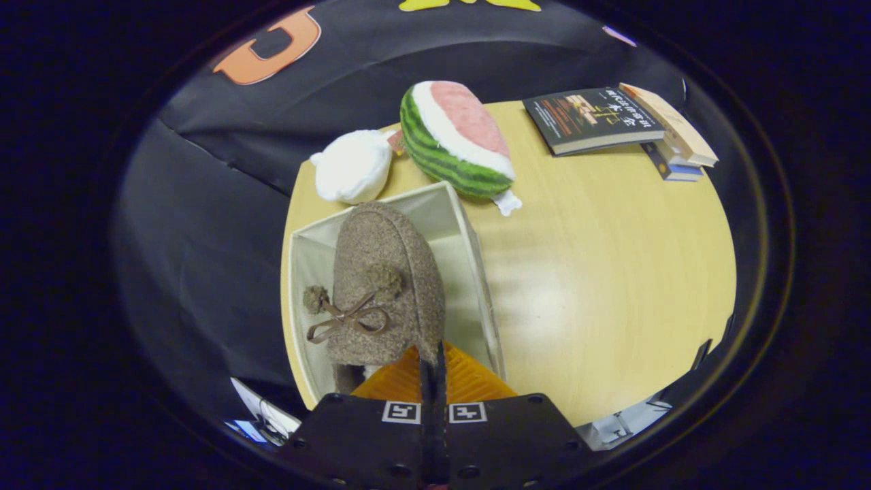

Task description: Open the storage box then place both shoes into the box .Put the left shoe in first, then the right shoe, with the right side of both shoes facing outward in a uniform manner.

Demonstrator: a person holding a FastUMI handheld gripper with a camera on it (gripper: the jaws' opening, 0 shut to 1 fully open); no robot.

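Note:
A brown felt shoe (384,272) with a ribbon bow and two pom-poms hangs over the open beige storage box (469,231), toe pointing away from me. It covers most of the box's left half. My gripper (433,371) is shut on the shoe's heel rim, with the orange fingers (469,381) pressed together on the felt edge. A bit of pale lining shows at the heel, left of the fingers. The box floor under the shoe is hidden; its right inner wall and part of the floor show bare.
The box stands at the left edge of a light wooden table (612,286). Just beyond it lie a watermelon-slice plush (452,139) and a white plush (354,167). A stack of books (612,122) sits at the far right corner.

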